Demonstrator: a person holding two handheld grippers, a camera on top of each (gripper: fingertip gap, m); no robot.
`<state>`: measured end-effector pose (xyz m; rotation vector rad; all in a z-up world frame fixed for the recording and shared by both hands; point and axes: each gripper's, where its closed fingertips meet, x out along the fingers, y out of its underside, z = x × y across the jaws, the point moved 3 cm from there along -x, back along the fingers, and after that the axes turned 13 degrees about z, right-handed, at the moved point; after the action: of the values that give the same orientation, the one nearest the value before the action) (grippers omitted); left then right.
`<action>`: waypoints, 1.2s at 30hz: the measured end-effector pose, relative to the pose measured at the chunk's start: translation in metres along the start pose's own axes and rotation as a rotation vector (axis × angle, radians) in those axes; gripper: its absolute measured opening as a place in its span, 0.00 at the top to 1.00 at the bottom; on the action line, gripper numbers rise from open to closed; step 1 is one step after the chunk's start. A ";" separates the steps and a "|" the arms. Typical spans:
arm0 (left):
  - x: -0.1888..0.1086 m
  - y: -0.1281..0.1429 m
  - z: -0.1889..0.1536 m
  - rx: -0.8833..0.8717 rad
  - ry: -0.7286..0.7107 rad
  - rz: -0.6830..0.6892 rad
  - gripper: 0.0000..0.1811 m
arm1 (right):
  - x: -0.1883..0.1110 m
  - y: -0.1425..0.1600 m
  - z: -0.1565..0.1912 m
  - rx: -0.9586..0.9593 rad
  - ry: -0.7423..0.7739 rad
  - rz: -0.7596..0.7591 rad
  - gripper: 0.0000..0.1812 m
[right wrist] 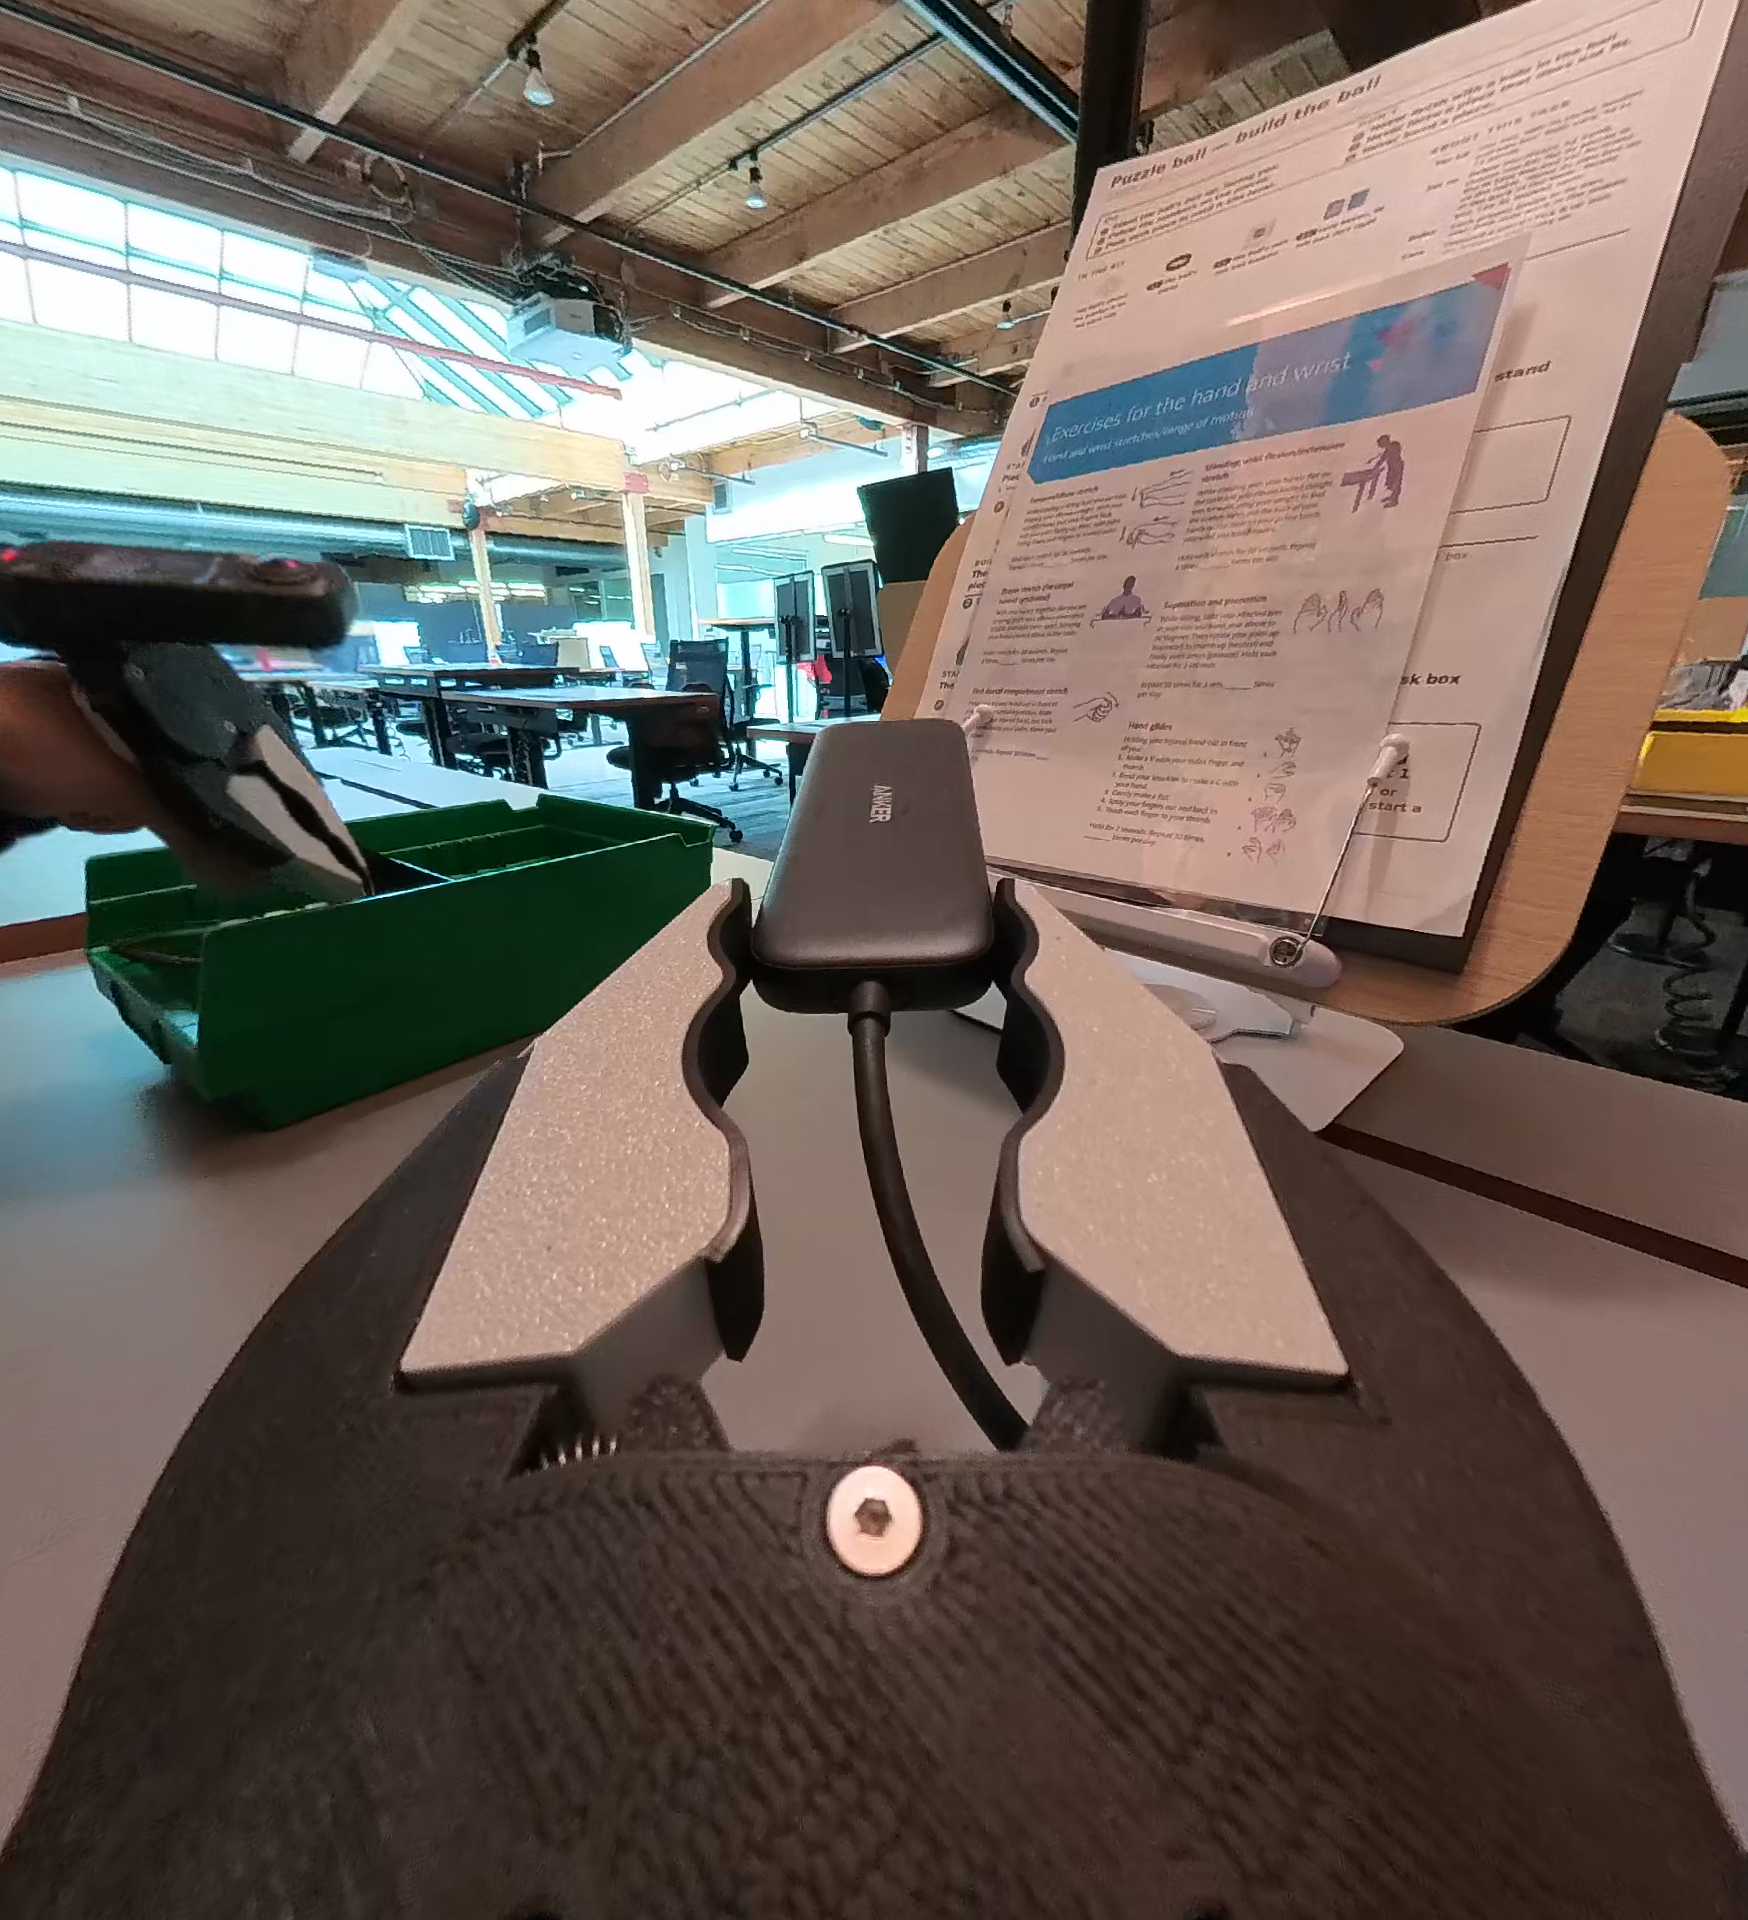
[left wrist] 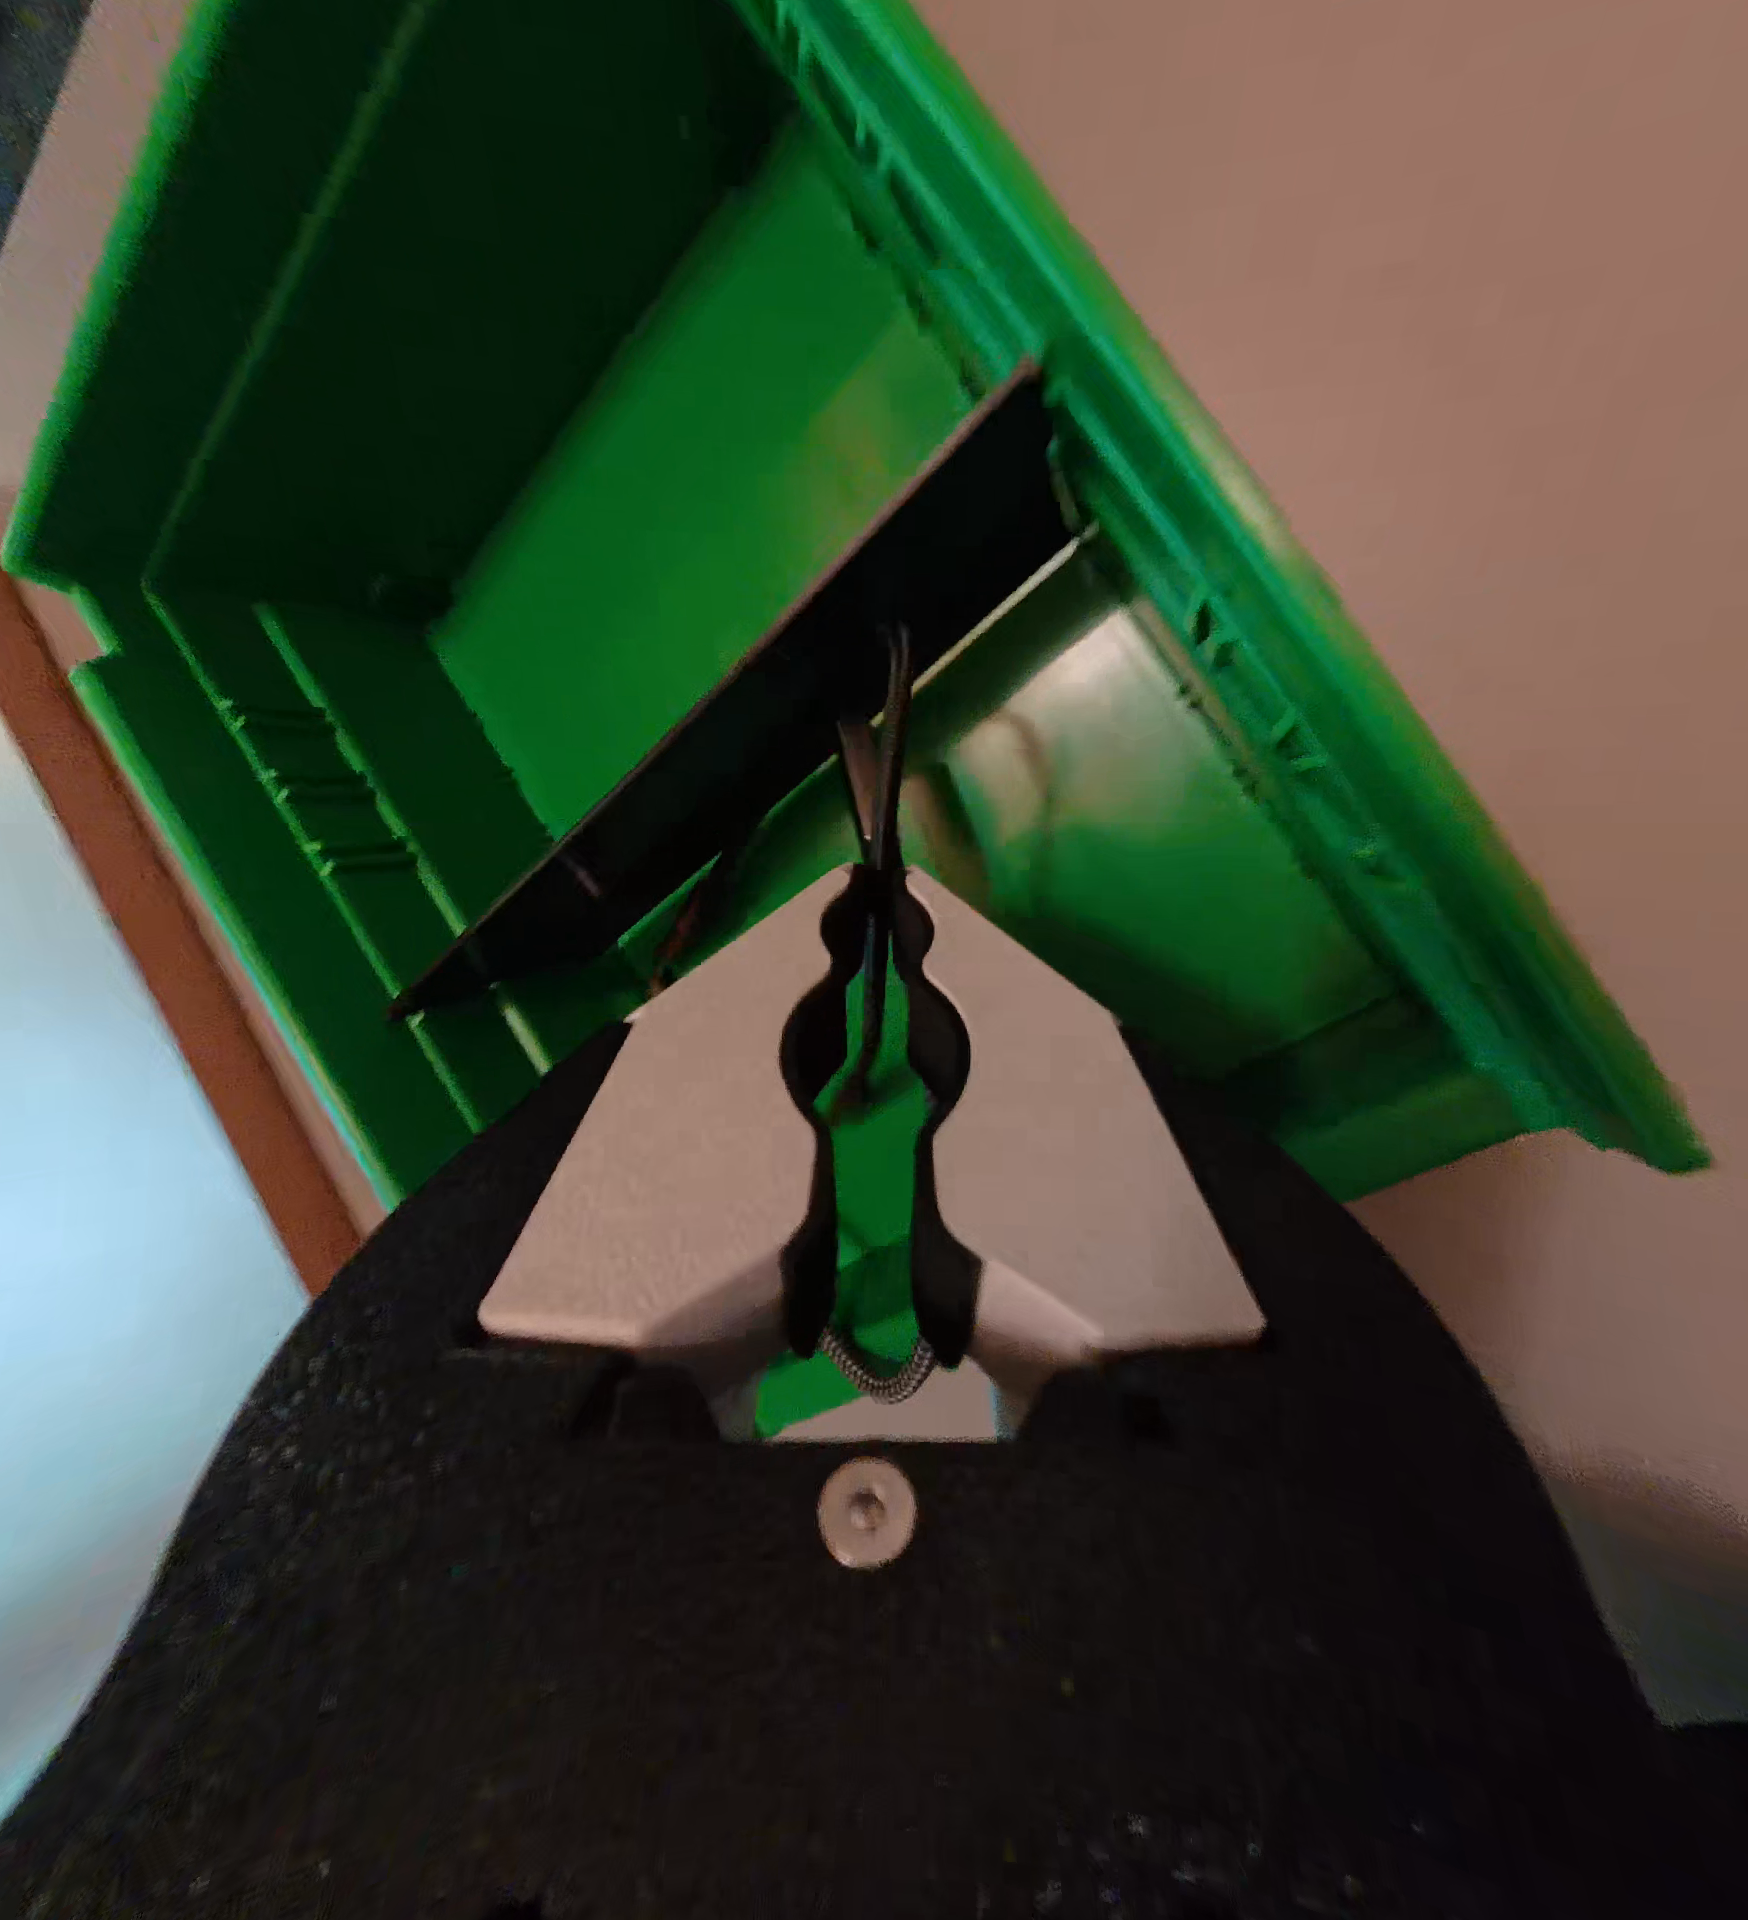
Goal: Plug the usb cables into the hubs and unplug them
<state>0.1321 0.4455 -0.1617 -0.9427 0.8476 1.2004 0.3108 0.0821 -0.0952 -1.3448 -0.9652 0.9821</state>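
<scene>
Right wrist view: right gripper clamps the dark grey slab-shaped USB hub steady, while left gripper pinches a thin braided cable from the green plastic bin.

Wide open workspace here: exposed timber beams cross the wooden ceiling with small track lights hanging off them, and daylight pours through a long band of skylight windows on the left. Further back, rows of dark desks and office chairs stand on the floor, with a projector mounted overhead.
</scene>
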 end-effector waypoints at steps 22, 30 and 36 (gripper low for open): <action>-0.165 -0.110 -0.096 0.198 0.163 -0.928 0.99 | -0.008 -0.006 -0.013 0.031 0.034 -0.033 0.75; -0.126 -0.146 -0.218 0.731 0.331 -1.096 0.99 | -0.017 -0.012 -0.023 0.044 0.059 -0.058 0.75; -0.085 -0.099 -0.218 0.916 0.543 -0.819 0.95 | -0.018 -0.014 -0.023 0.049 0.044 -0.062 0.75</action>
<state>0.2066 0.2028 -0.1535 -0.7004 1.1207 -0.2010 0.3271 0.0576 -0.0812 -1.2837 -0.9383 0.9204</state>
